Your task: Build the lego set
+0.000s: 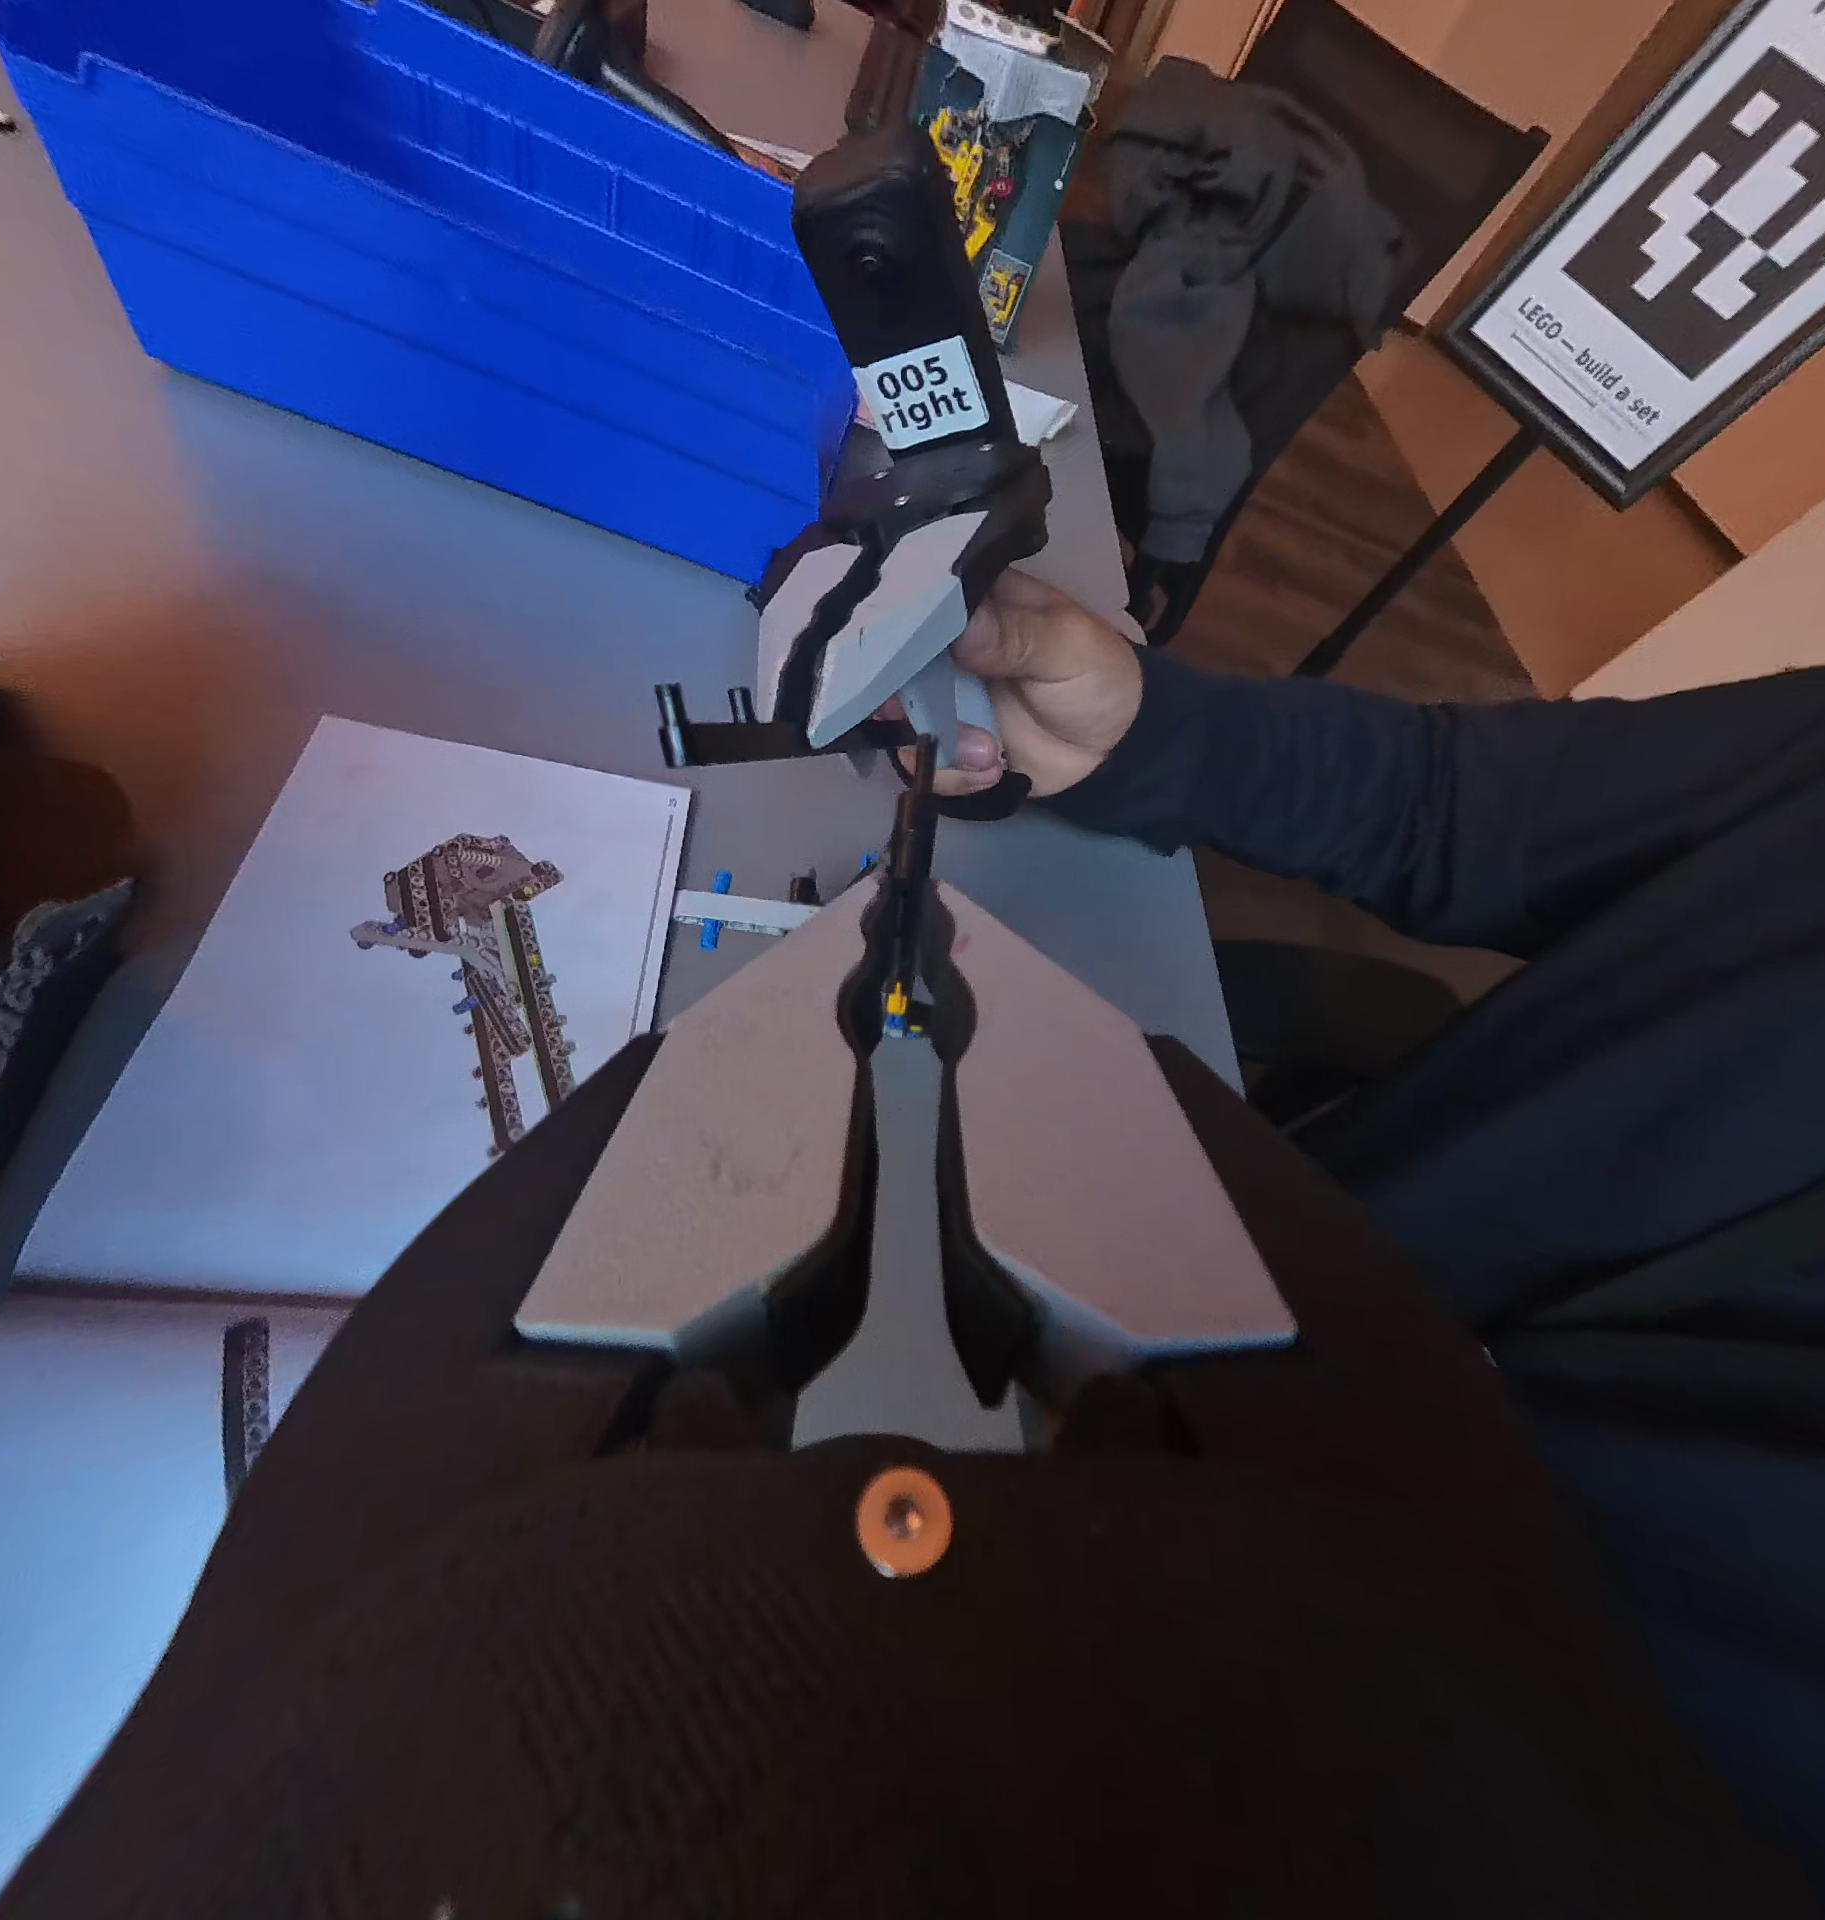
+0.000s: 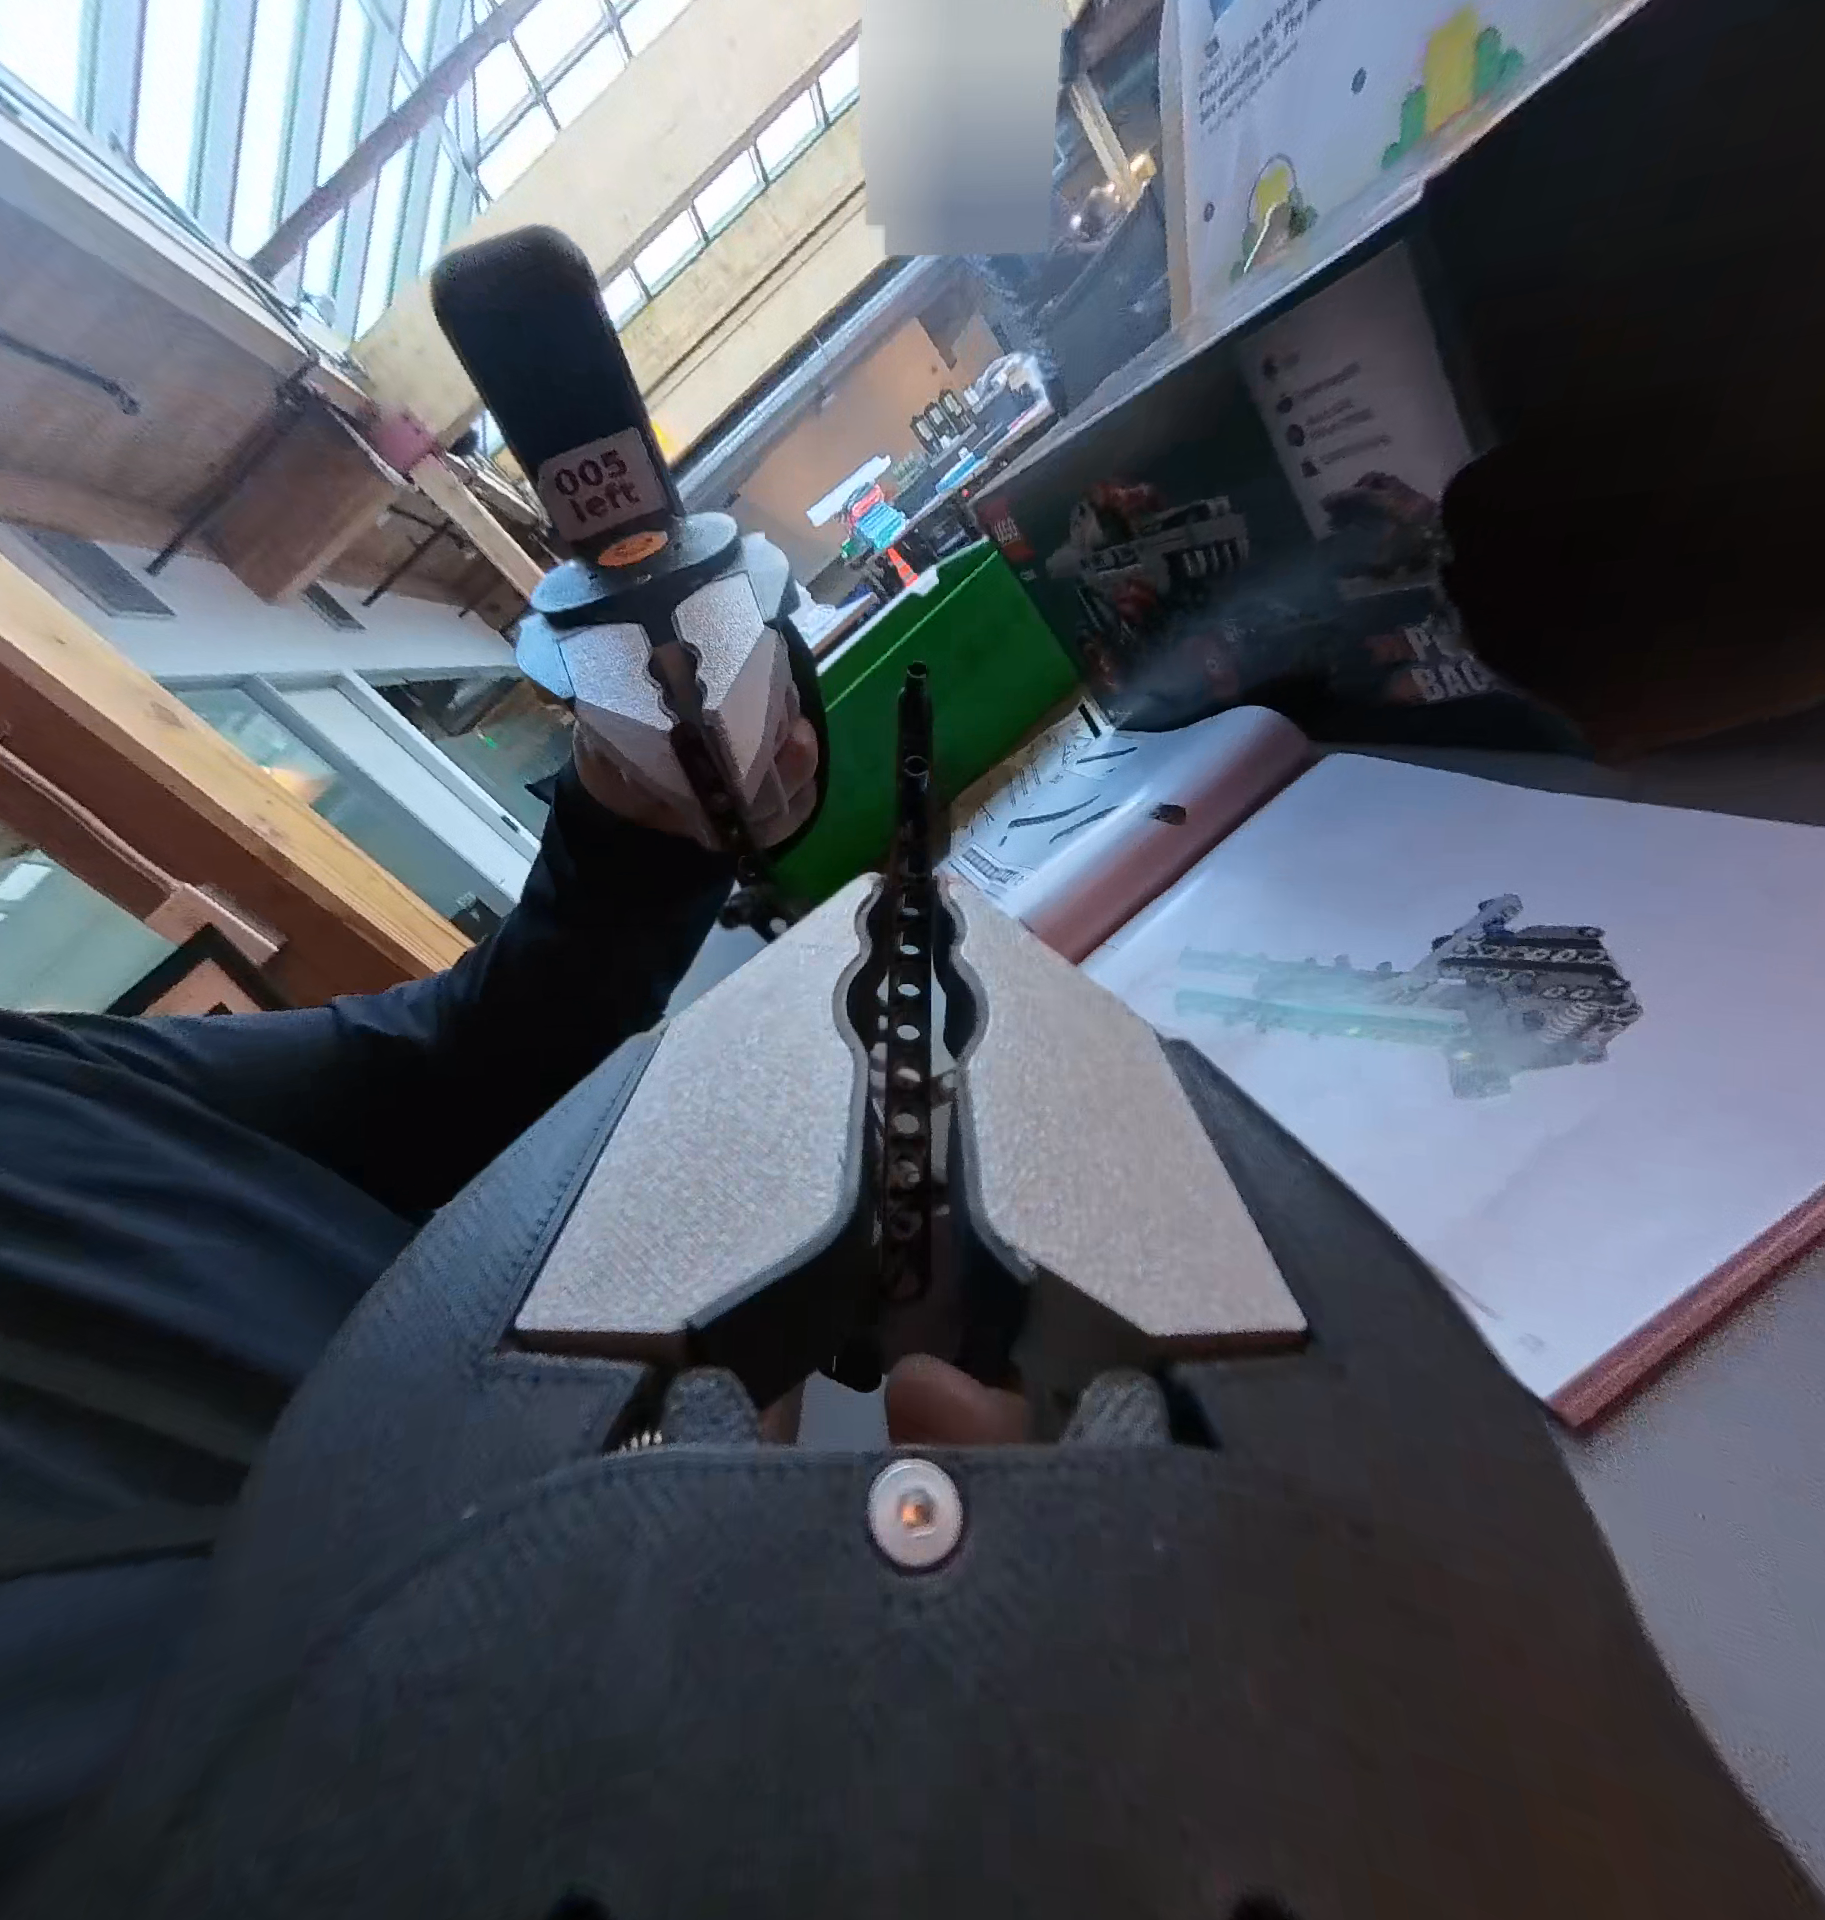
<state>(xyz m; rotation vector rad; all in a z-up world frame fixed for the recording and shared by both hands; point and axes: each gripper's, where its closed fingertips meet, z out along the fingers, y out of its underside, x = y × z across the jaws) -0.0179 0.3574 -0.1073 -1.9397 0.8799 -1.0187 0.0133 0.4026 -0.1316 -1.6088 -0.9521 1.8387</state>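
My left gripper (image 1: 906, 906) is shut on a thin black Lego beam (image 1: 918, 821) that sticks out past its fingertips. A small blue and yellow part (image 1: 897, 1006) shows in the gap between its fingers. My right gripper (image 2: 908, 896) is shut on a long black Lego beam with holes (image 2: 903, 1039); black pins (image 2: 916, 727) stand at the beam's far end. In the left wrist view the right gripper (image 1: 799, 717) holds that pinned beam (image 1: 721, 740) just above and left of my left fingertips. In the right wrist view the left gripper (image 2: 726, 821) is close by, up and to the left.
An open instruction booklet (image 1: 368, 987) lies on the grey table (image 1: 420, 582). A white beam with blue pins (image 1: 742, 912) lies beside it. A loose black beam (image 1: 246, 1392) lies near left. A blue bin (image 1: 420, 260) stands behind, a Lego box (image 1: 991, 177) farther back. A green box (image 2: 939, 707) stands ahead. The grippers' ends are close to 7 cm from one another.
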